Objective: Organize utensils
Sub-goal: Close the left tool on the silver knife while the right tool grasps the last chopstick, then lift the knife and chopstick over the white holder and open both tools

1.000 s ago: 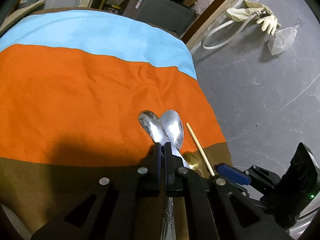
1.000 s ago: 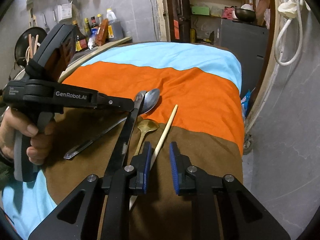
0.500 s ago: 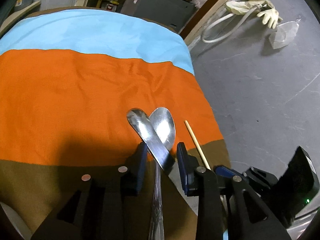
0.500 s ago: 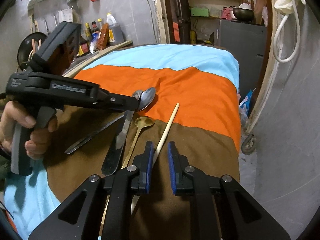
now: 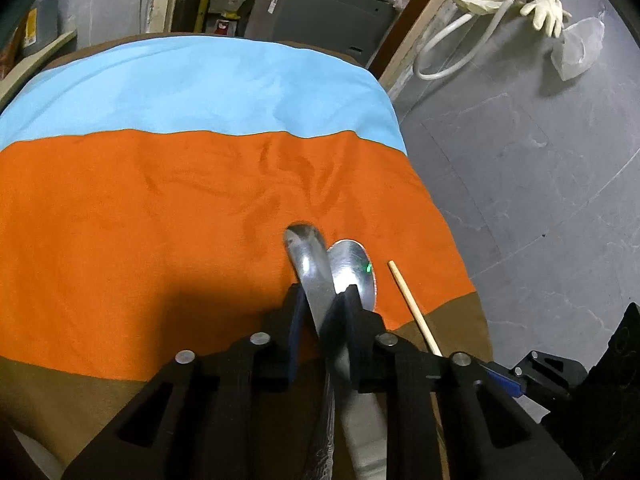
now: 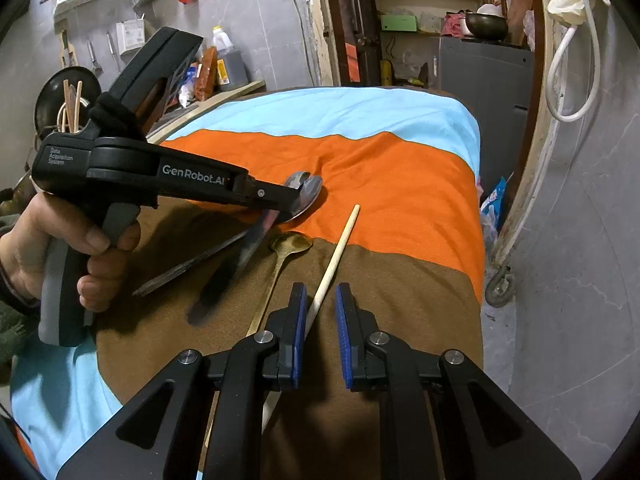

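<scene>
On the striped cloth (image 5: pixel 160 208) a table knife (image 5: pixel 316 280) lies across a silver spoon (image 5: pixel 354 268). My left gripper (image 5: pixel 322 296) straddles the blade close to its tip; its jaws are closing and both pads touch the blade's edges. The right wrist view shows the left gripper (image 6: pixel 298 196) in a person's hand (image 6: pixel 52 248), the knife (image 6: pixel 256 240) blurred beneath it. Beside it lie a brass spoon (image 6: pixel 290 242) and a wooden chopstick (image 6: pixel 338 248). My right gripper (image 6: pixel 320 292) hovers over the chopstick's near part, its blue pads narrowly apart and pressing on nothing.
The table's right edge drops to a grey floor (image 5: pixel 540 200). A holder with chopsticks (image 6: pixel 70 108) and bottles (image 6: pixel 226 64) stand at the far left. A grey cabinet (image 6: pixel 484 92) stands behind the table. A white hose and a glove (image 5: pixel 548 16) hang at the right.
The left jaws opened and let the knife down onto the cloth, then narrowed around its blade nearer the tip as the gripper crept forward. The right gripper stayed still.
</scene>
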